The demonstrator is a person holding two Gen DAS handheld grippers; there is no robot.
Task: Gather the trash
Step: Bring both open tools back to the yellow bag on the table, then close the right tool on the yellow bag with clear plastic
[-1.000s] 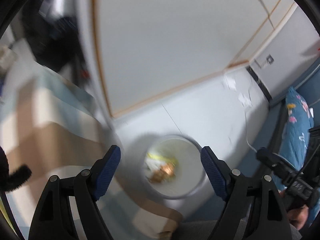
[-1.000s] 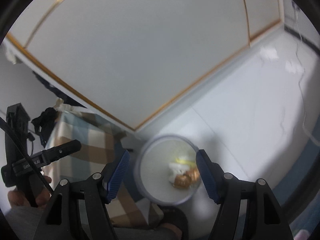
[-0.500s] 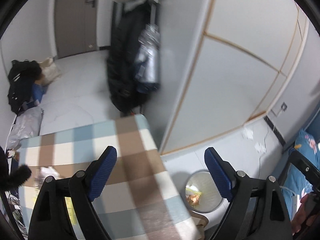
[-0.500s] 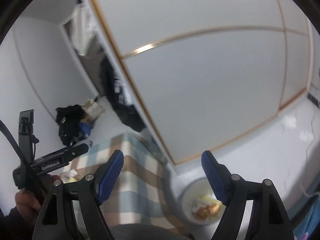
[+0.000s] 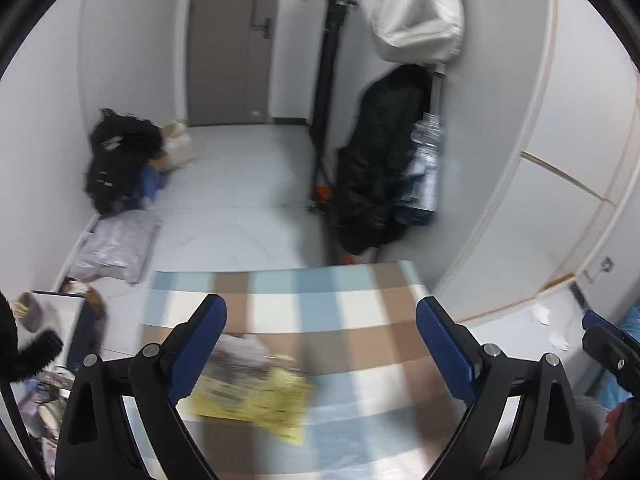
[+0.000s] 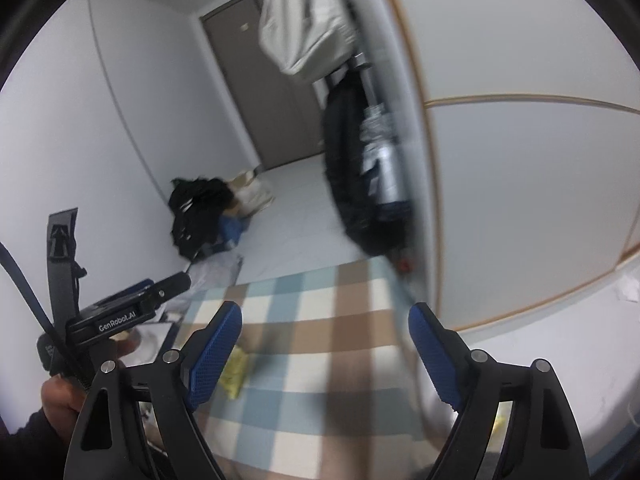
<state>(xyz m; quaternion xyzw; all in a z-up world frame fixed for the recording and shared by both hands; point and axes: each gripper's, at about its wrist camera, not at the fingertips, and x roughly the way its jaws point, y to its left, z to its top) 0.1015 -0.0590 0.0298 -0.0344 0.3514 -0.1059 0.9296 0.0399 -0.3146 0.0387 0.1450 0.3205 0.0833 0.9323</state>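
both tongs were empty. the left gripper (image 5: 322, 344) and right gripper (image 6: 325, 344) had their jaws opening, with nothing between the pads. the task's thing, a yellow wrapper (image 5: 256, 400) with crumpled printed paper beside it, lay on the checked tablecloth (image 5: 360, 344) at lower centre of the left wrist view, partly behind the left finger. the right wrist view showed only a yellow sliver of it (image 6: 234, 372) at lower left. judged from this, that trash was not yet collected and pickup remained. no bin appeared in either view, so its contents could not be told. white scraps (image 5: 538, 314) lay on the floor at right, also outstanding.
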